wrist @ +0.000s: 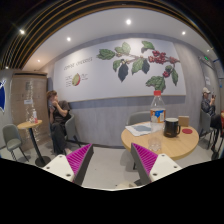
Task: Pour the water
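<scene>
Jaws apart, gripper (111,162) faces an upright bottle (157,107) on the table (180,146).

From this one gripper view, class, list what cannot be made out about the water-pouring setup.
- Bottle on the round table: too small to tell the water level or whether it is capped.
- Dark cup: its inside is hidden by its own wall.
- Papers: print too small to read.
- Hand-held gripper: fingers apart, holding nothing; their bases are cut off by the bottom edge.
</scene>
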Action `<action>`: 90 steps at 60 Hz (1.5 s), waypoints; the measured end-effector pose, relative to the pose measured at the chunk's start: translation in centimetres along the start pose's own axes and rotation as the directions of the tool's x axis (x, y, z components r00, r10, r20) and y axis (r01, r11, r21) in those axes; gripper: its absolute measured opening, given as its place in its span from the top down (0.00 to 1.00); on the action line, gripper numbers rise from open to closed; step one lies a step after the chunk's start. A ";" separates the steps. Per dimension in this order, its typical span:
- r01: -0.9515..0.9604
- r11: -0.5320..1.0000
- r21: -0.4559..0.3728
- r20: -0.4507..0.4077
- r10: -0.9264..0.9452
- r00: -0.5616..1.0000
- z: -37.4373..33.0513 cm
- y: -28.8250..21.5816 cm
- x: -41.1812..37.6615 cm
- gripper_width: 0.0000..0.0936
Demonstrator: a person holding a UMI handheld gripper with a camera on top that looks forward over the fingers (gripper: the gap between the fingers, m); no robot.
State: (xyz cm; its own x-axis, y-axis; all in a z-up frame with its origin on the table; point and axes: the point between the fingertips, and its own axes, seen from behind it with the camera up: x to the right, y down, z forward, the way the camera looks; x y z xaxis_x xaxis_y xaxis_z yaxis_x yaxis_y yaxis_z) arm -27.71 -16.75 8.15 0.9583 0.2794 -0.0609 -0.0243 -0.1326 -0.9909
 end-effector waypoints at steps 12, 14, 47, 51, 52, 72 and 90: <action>-0.027 0.997 0.073 -0.157 0.038 0.987 1.1 -3.2 6.0 0.13; -0.021 0.998 0.064 -0.184 0.032 0.982 0.4 -5.7 7.7 0.13; 0.070 0.995 0.068 -0.270 -0.050 0.962 16.1 -9.1 18.9 0.44; 0.074 0.995 0.072 -0.276 -0.052 0.960 16.1 -8.8 19.4 0.54; 0.069 0.995 0.072 -0.274 -0.047 0.961 16.1 -8.8 19.4 0.57; -0.223 0.963 0.155 -0.206 0.252 0.946 17.1 -9.1 19.6 0.66; -0.890 0.408 0.202 0.079 0.899 0.430 22.6 -10.6 21.1 0.65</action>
State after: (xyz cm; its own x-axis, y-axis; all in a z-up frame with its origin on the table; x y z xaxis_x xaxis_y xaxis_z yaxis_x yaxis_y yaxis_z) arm -13.67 12.01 14.68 0.3678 0.0764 -0.9268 -0.9207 -0.1104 -0.3744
